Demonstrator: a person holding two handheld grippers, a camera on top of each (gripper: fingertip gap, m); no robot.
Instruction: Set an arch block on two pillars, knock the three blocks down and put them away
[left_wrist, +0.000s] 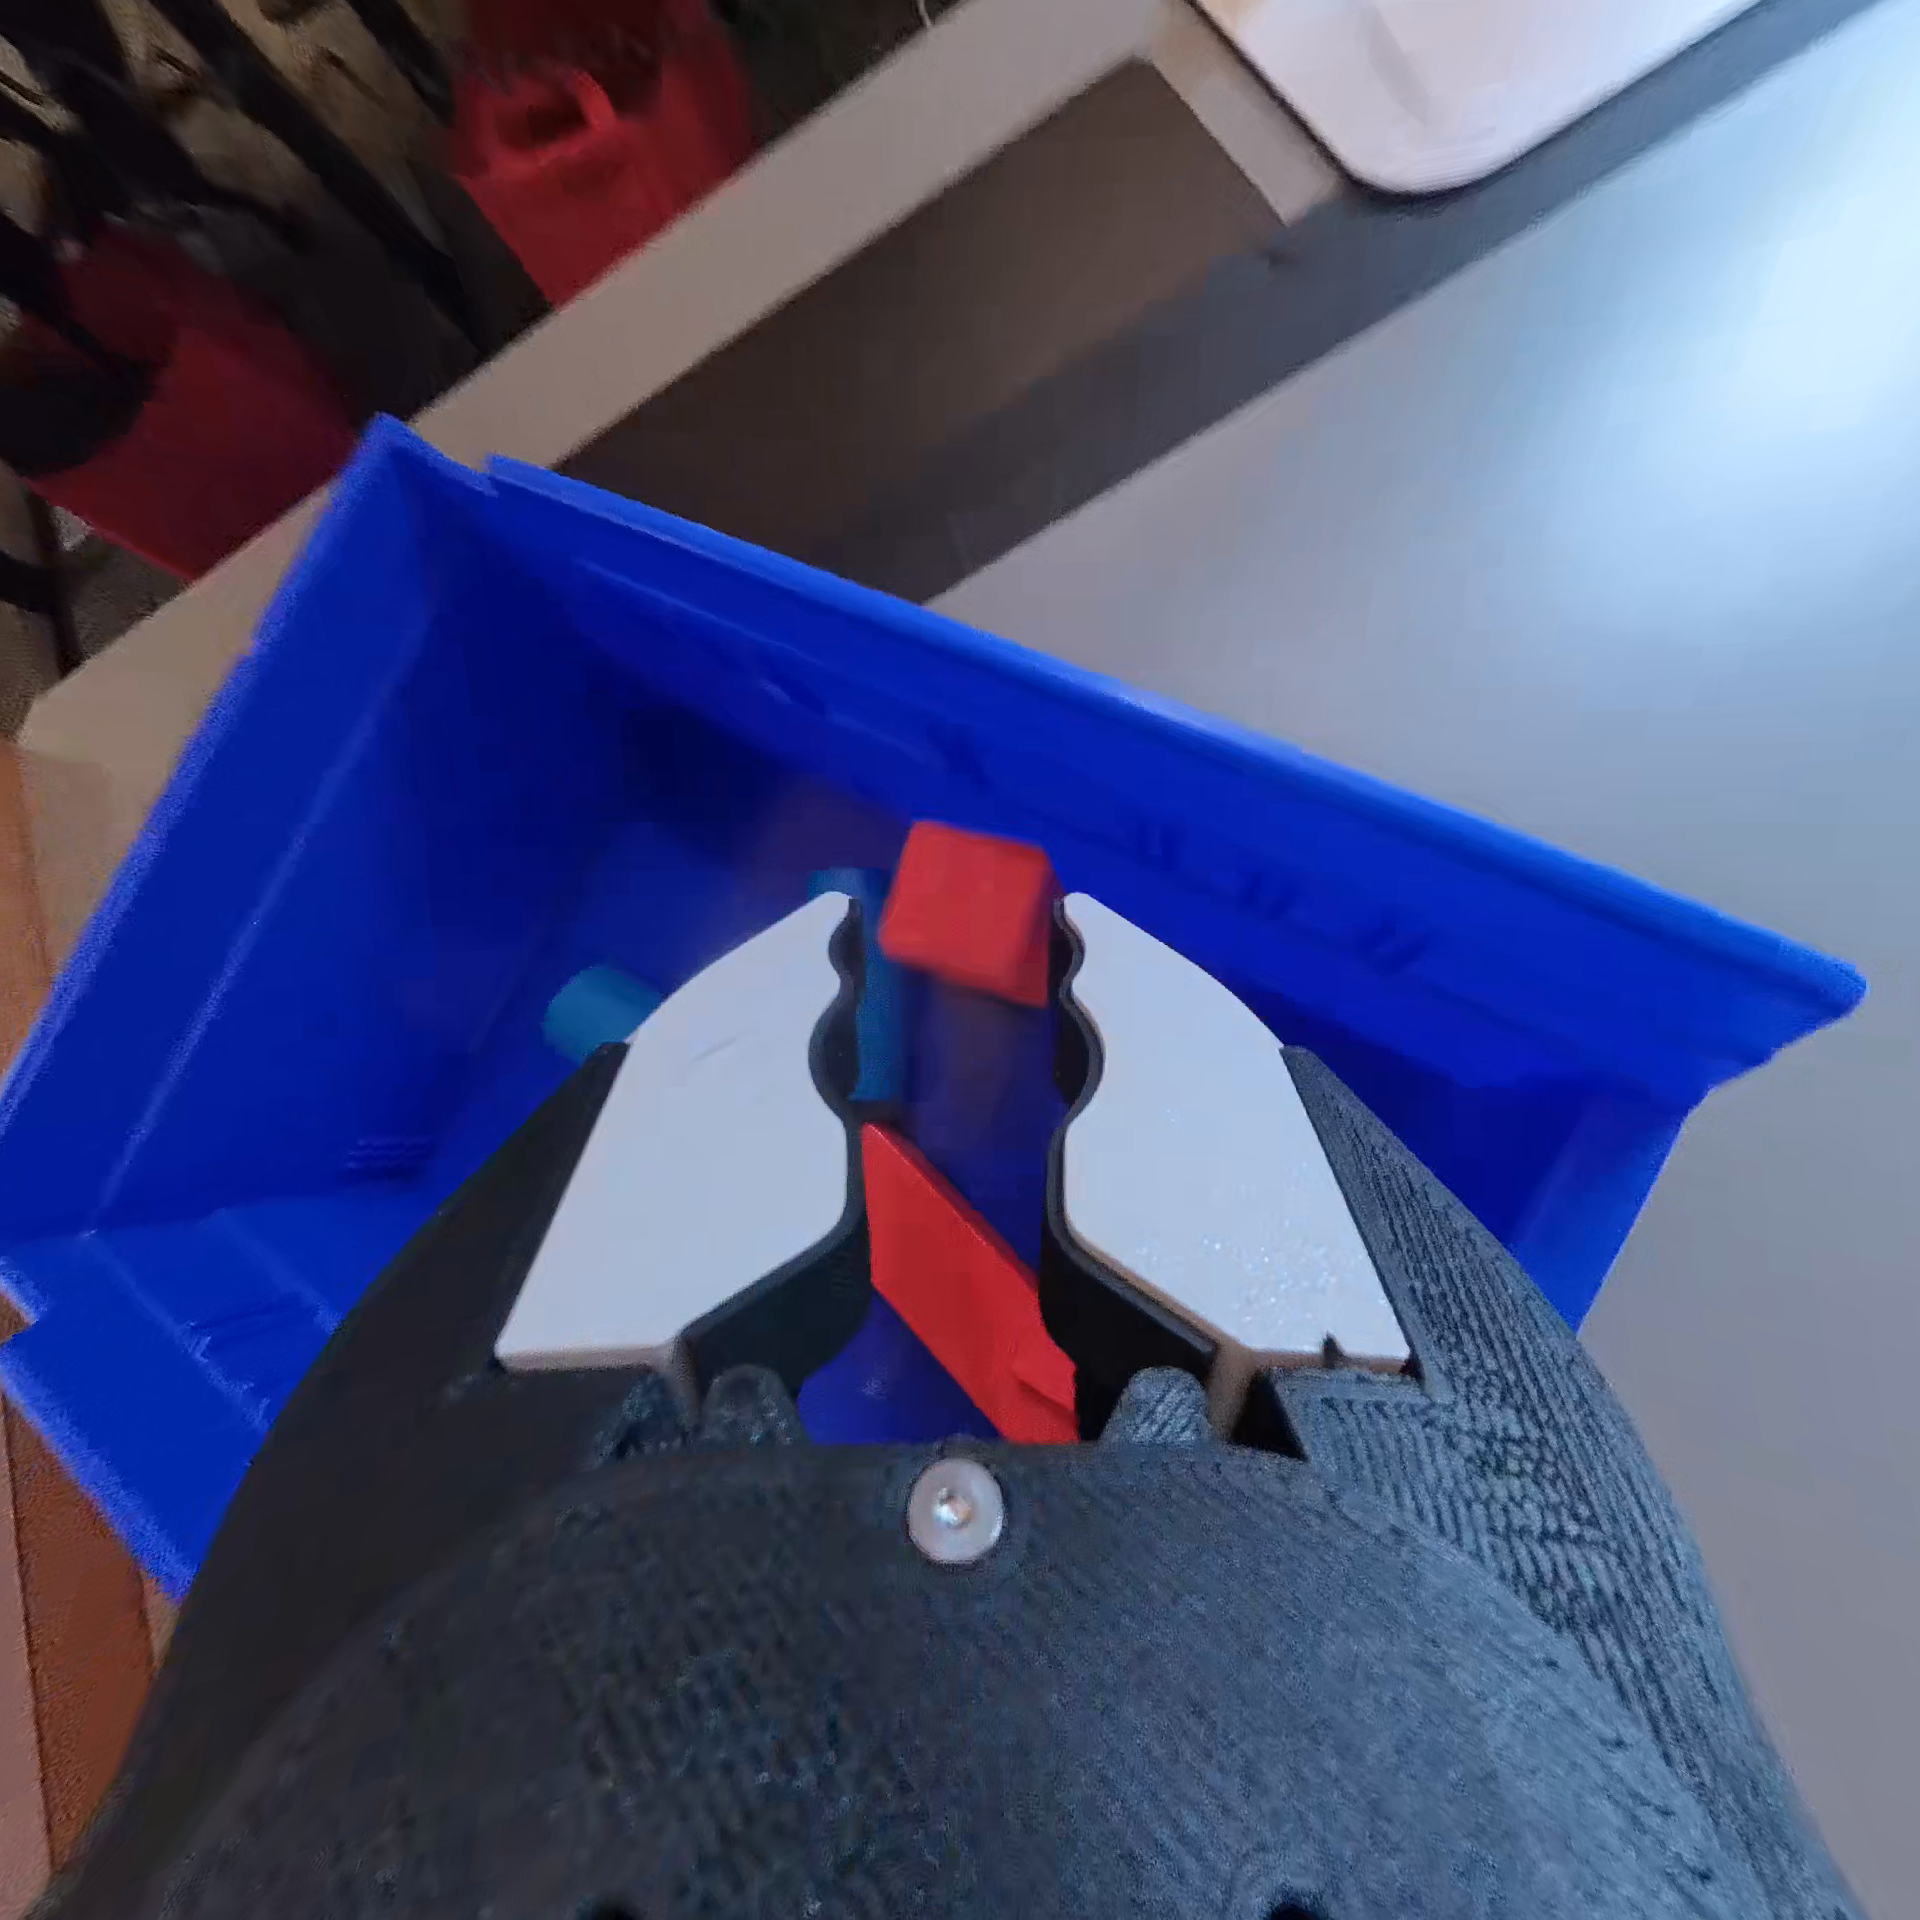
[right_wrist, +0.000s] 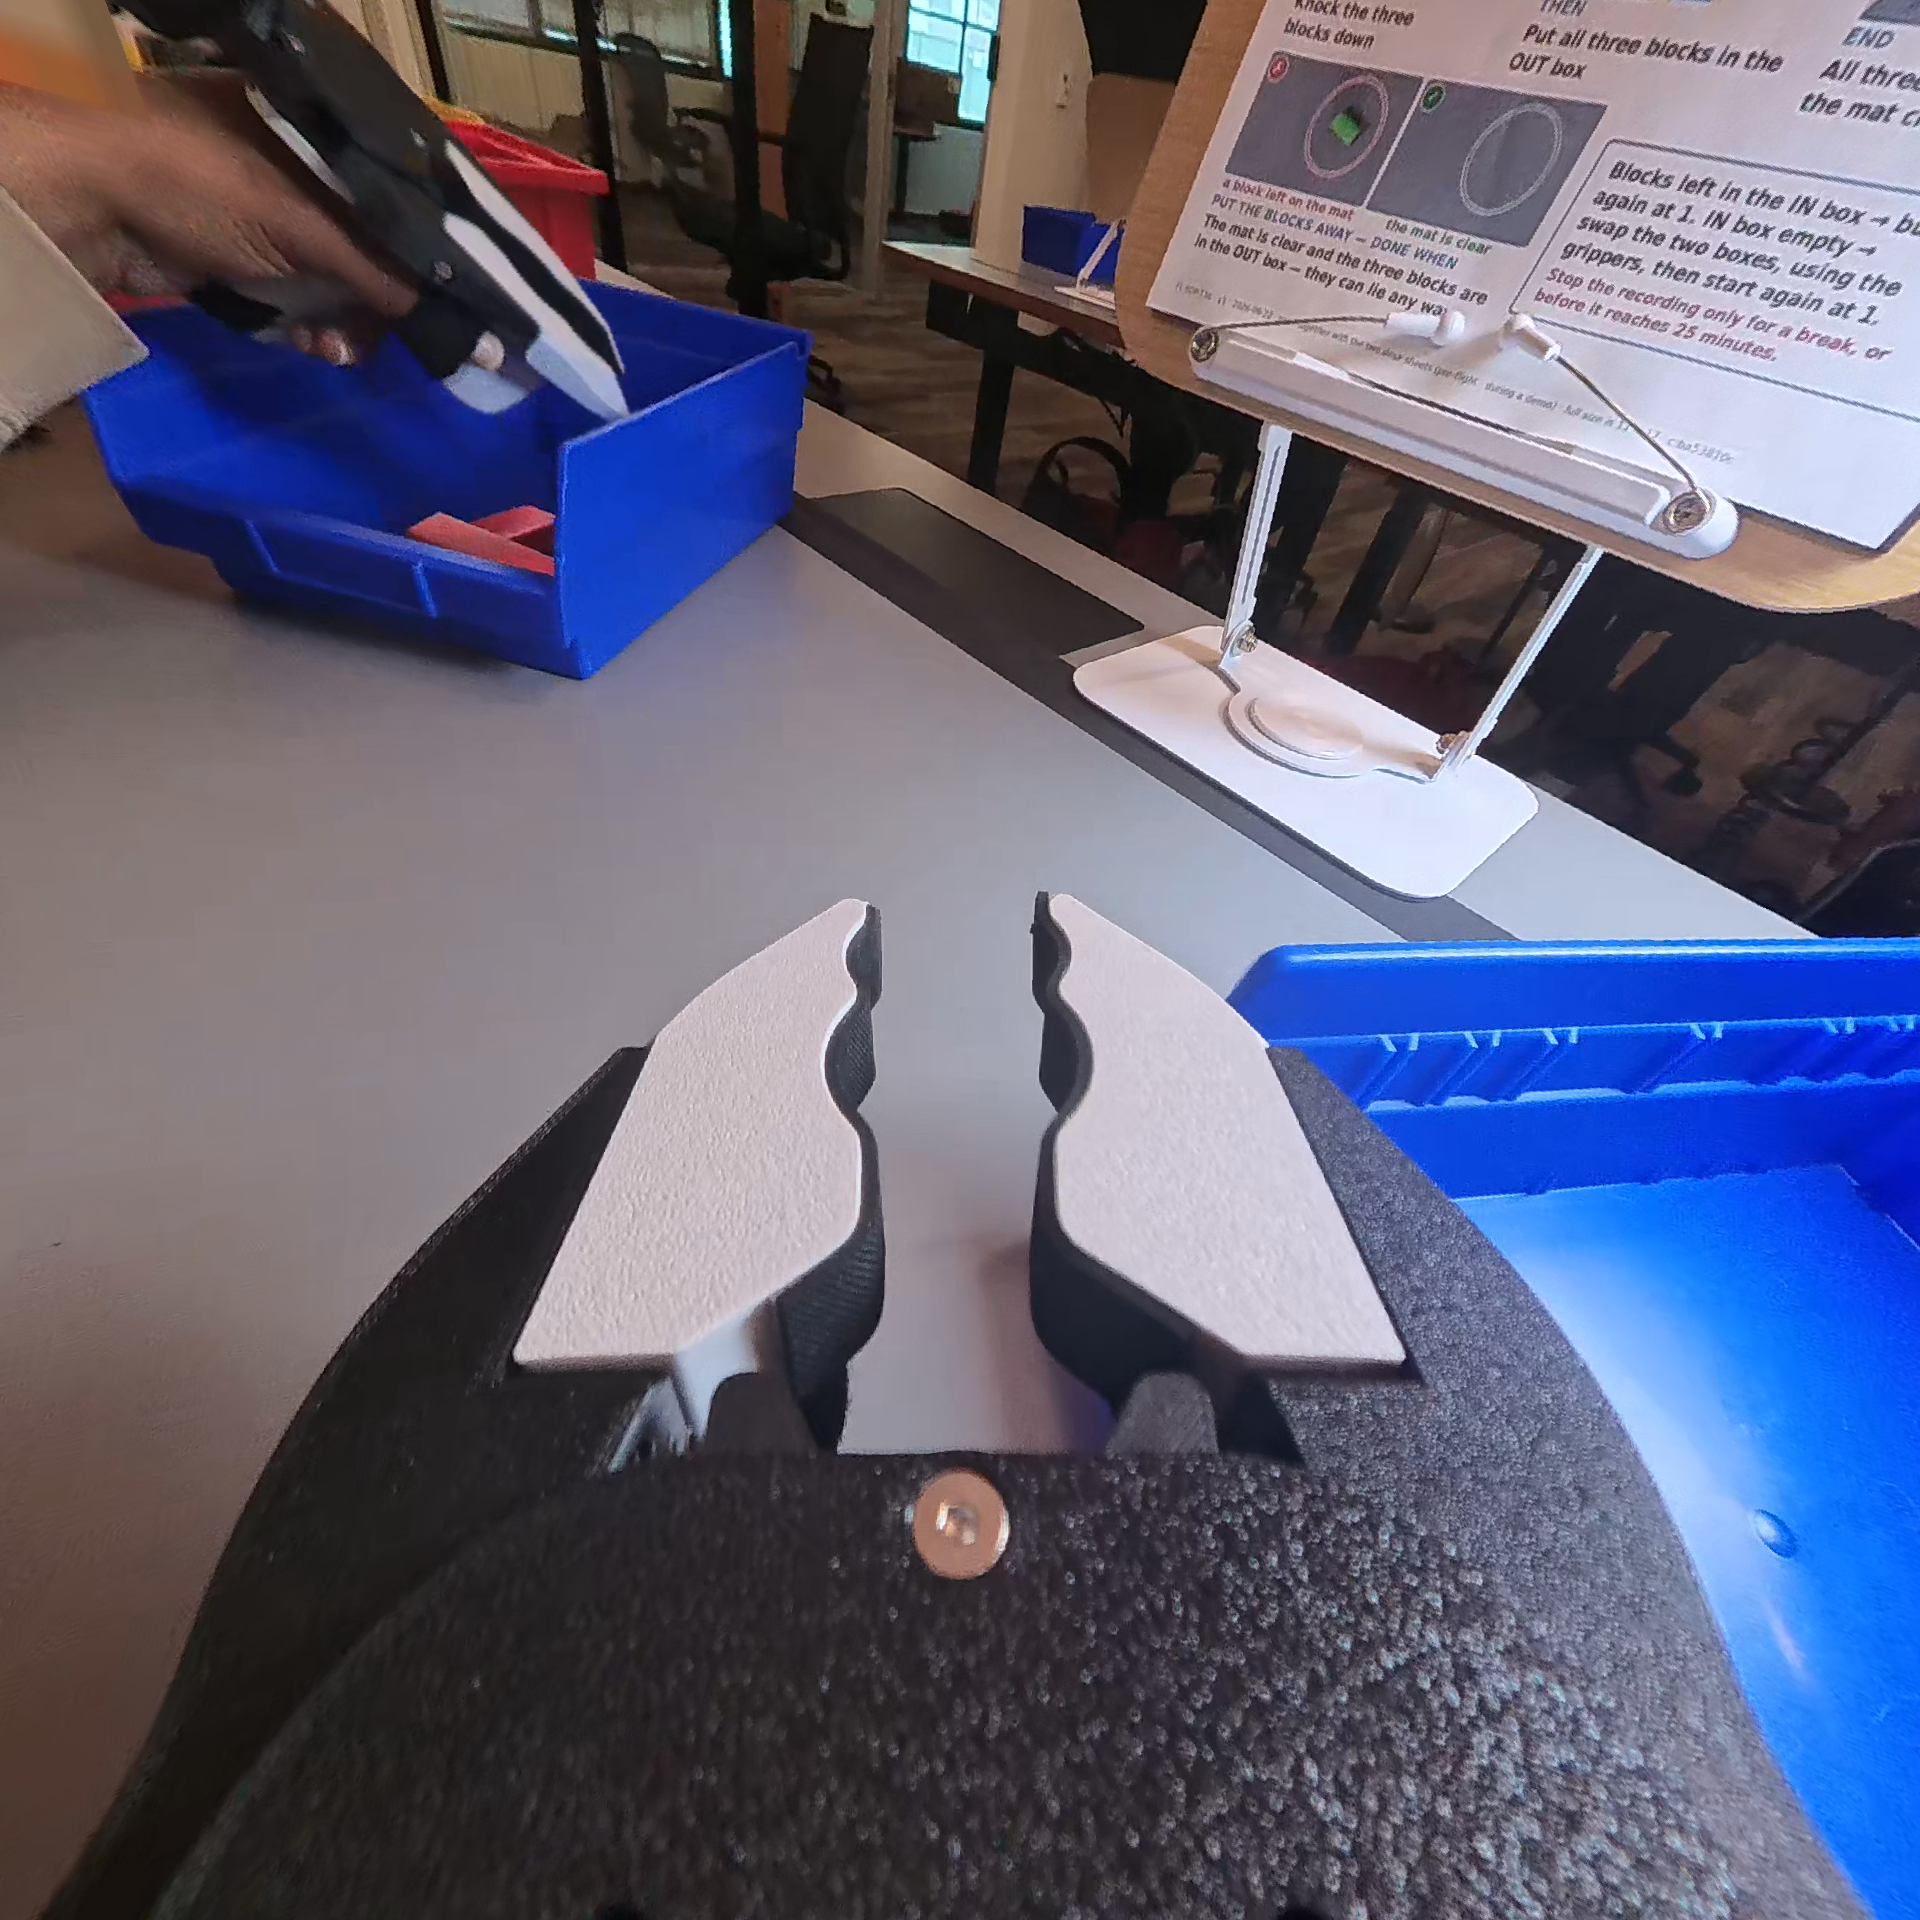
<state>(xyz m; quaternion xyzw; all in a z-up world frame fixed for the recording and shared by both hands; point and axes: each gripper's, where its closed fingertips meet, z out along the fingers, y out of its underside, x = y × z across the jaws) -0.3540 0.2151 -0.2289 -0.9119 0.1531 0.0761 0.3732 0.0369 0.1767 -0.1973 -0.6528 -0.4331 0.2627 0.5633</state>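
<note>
Blue plastic fills the left wrist view: an open storage bin (left_wrist: 436, 831) sits on a grey table (left_wrist: 1558, 520), seen from above. The left gripper (left_wrist: 956, 914) points down into it, its white fingers parted with a clear gap and gripping nothing. Through that gap lie the blocks on the bin floor: a teal cylinder pillar (left_wrist: 878, 1023) at the left, a second teal pillar (left_wrist: 597, 1013) poking out beside the left finger, and a red arch block (left_wrist: 966, 1278); the red piece (left_wrist: 971, 920) higher up may be part of the same arch, though blur makes that unsure.

In the right wrist view, the same bin (right_wrist: 665, 488) stands far left with a person's hand (right_wrist: 187, 223) holding the left gripper (right_wrist: 577, 358) over it. At centre, the right gripper (right_wrist: 956, 914) hovers above bare table (right_wrist: 416, 883), fingers parted and empty. To the right stand a white document stand (right_wrist: 1320, 758) bearing an instruction sheet (right_wrist: 1621, 208), and a second blue bin (right_wrist: 1662, 1091).
</note>
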